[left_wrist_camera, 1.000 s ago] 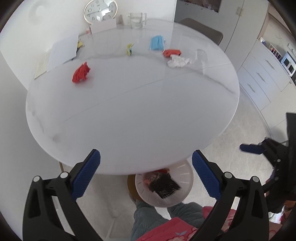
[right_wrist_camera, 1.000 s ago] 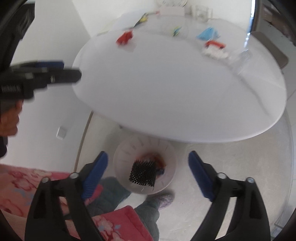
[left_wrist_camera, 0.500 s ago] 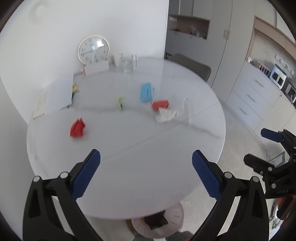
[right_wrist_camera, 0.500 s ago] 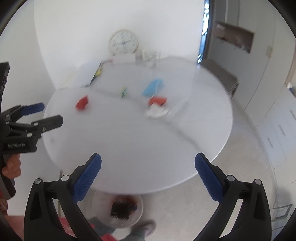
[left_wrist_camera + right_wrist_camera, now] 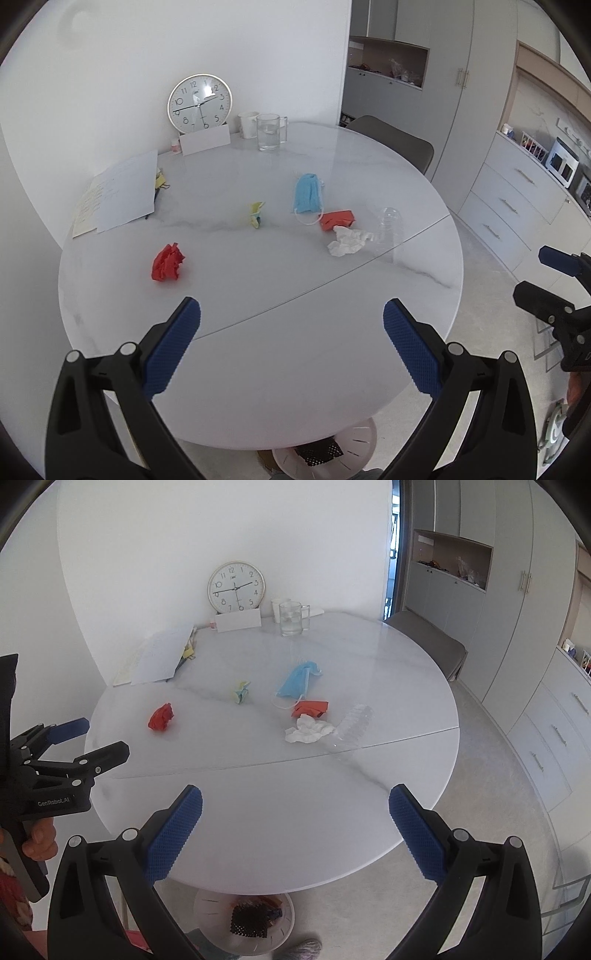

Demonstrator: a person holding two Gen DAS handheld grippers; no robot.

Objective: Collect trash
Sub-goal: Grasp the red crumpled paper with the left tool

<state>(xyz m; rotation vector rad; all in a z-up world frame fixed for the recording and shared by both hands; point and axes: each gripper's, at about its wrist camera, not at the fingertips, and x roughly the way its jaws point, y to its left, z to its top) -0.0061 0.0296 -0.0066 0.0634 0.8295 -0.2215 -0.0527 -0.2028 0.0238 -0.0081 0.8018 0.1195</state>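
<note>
On the round white table point(image 5: 258, 332) point(image 5: 280, 812) lie a crumpled red paper point(image 5: 168, 262) point(image 5: 161, 717), a small yellow-green wrapper point(image 5: 256, 215) point(image 5: 241, 690), a blue face mask point(image 5: 307, 192) point(image 5: 297, 679), a red-orange scrap point(image 5: 337, 219) point(image 5: 311, 708), a white tissue point(image 5: 349, 240) point(image 5: 307, 729) and a clear plastic cup on its side point(image 5: 388, 225) point(image 5: 352, 722). Both grippers hover over the near table edge, far from the trash. My left gripper point(image 5: 291, 347) is open and empty. My right gripper point(image 5: 295, 830) is open and empty. A white bin point(image 5: 243, 923) point(image 5: 328, 452) under the table holds a black mesh piece.
At the back stand a wall clock point(image 5: 200, 103), a white card, a mug and a glass pitcher of water point(image 5: 270, 131). Papers point(image 5: 118, 194) lie at the back left. A grey chair point(image 5: 397, 142) stands behind the table, cabinets point(image 5: 517, 206) to the right.
Both grippers rose from over the bin and tilted up, so the whole tabletop now shows. The right jaws widened a little. The bin dropped to the bottom edge of both views.
</note>
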